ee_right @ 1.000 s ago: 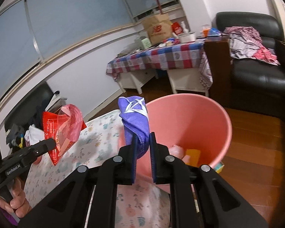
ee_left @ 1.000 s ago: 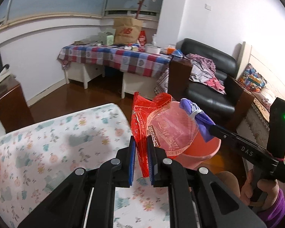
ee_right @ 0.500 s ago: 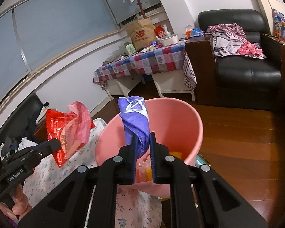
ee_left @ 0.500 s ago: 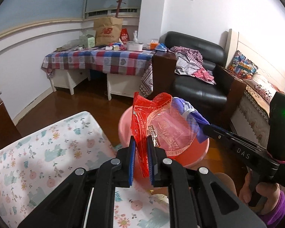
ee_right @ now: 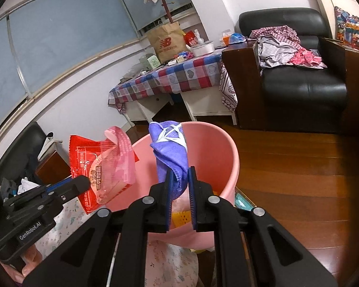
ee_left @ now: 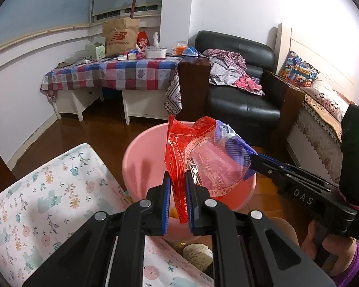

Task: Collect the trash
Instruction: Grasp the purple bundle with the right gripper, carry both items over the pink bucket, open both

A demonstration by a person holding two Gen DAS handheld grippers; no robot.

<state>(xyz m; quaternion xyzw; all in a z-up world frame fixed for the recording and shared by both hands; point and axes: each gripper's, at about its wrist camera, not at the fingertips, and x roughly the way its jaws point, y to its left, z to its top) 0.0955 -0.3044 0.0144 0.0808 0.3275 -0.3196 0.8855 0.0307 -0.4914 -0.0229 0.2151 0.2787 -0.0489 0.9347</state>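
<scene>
My left gripper (ee_left: 177, 178) is shut on a red and clear plastic wrapper (ee_left: 198, 157), held upright over the near rim of a pink bucket (ee_left: 141, 157). The right wrist view shows that wrapper (ee_right: 103, 165) at the bucket's left side. My right gripper (ee_right: 180, 174) is shut on a purple face mask (ee_right: 170, 148) with white straps, held above the pink bucket (ee_right: 217, 148). From the left wrist view the mask (ee_left: 229, 134) shows behind the wrapper, and the right gripper (ee_left: 252, 160) reaches in from the right. Some yellow and orange trash lies inside the bucket.
A table with a floral cloth (ee_left: 50, 196) borders the bucket on the left. A checked-cloth table (ee_left: 122, 71) with a paper bag stands at the back, a black armchair (ee_left: 241, 95) with clothes to its right, and a bed (ee_left: 323, 117) beyond. The floor (ee_right: 299, 167) is dark wood.
Both grippers have moved toward the pink bucket with their loads. The wrapper now hangs over the bucket's rim instead of over the floral table. Both grips are unchanged.
</scene>
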